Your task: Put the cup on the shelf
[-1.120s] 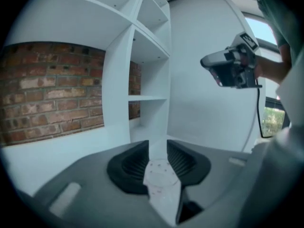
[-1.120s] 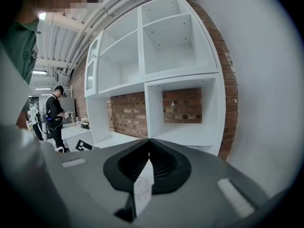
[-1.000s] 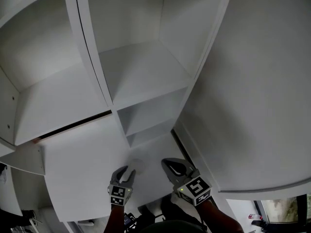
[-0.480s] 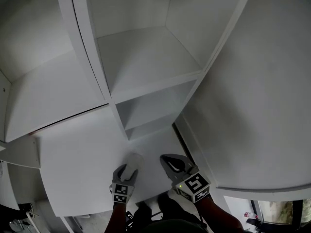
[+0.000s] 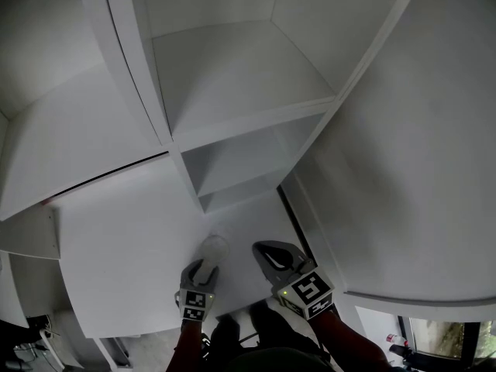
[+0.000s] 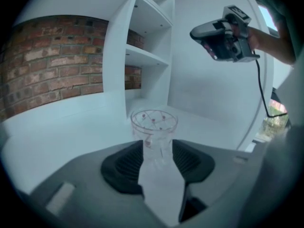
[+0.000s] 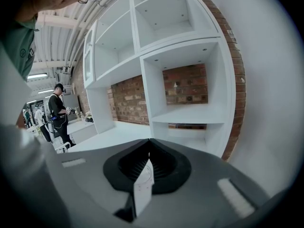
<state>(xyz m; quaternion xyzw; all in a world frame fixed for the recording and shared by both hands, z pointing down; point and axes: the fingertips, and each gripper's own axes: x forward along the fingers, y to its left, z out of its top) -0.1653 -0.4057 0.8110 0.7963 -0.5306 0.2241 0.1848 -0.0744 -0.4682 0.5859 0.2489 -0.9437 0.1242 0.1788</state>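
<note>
A clear glass cup [image 6: 154, 127] with small red dots stands upright on the white counter [image 5: 124, 239], below the white shelf unit [image 5: 232, 76]. My left gripper [image 6: 157, 148] has the cup's lower part between its black pads. Its jaws are closing, and the pads do not seem to press the glass. In the head view the cup [image 5: 215, 248] stands just past the left gripper [image 5: 200, 270]. My right gripper [image 5: 261, 249] hovers to the cup's right, shut and empty. The left gripper view shows the right gripper [image 6: 195, 32] high at the upper right.
The shelf unit has several open compartments, with a brick wall [image 6: 47, 65] behind it. A plain white wall [image 5: 418, 169] closes the right side. A person [image 7: 57, 108] stands far off at another counter. A black cable [image 6: 259, 89] hangs from the right gripper.
The head view has tipped, so the shelves sit higher in frame. More of the cup now shows ahead of the left gripper's jaws. The right gripper has barely moved.
</note>
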